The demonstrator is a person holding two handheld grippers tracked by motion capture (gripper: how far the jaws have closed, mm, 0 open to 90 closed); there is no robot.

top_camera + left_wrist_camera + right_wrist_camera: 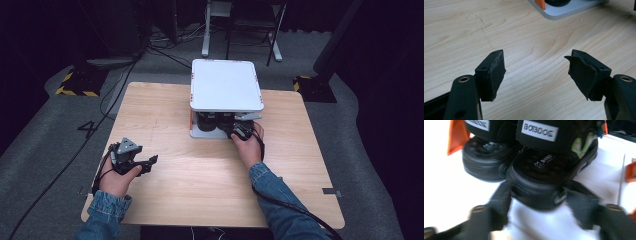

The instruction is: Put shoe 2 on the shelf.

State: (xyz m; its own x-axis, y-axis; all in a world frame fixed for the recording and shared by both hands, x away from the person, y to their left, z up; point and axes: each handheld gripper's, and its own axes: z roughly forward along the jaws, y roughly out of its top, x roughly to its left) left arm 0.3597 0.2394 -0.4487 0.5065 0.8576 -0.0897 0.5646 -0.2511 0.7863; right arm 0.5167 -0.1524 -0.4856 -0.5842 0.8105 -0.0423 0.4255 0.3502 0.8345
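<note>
A white two-level rack (226, 85) stands at the table's far middle, and a pair of black sandals (212, 121) sits on its lower shelf. In the right gripper view the nearer sandal (544, 167) carries a white brand label; its mate (484, 157) lies to its left. My right gripper (537, 192) has one jaw against each side of the nearer sandal's heel, shut on it. It sits at the rack's front right corner (241, 131). My left gripper (147, 164) hovers open over bare wood at the table's front left, its pads (496, 72) wide apart with nothing between them.
Orange posts (456, 135) hold up the rack's top plate, which overhangs the sandals. The rack's base corner (571, 10) lies far ahead of the left gripper. The wooden table (200, 175) stands on grey carpet; cables and stand legs (240, 40) lie beyond it.
</note>
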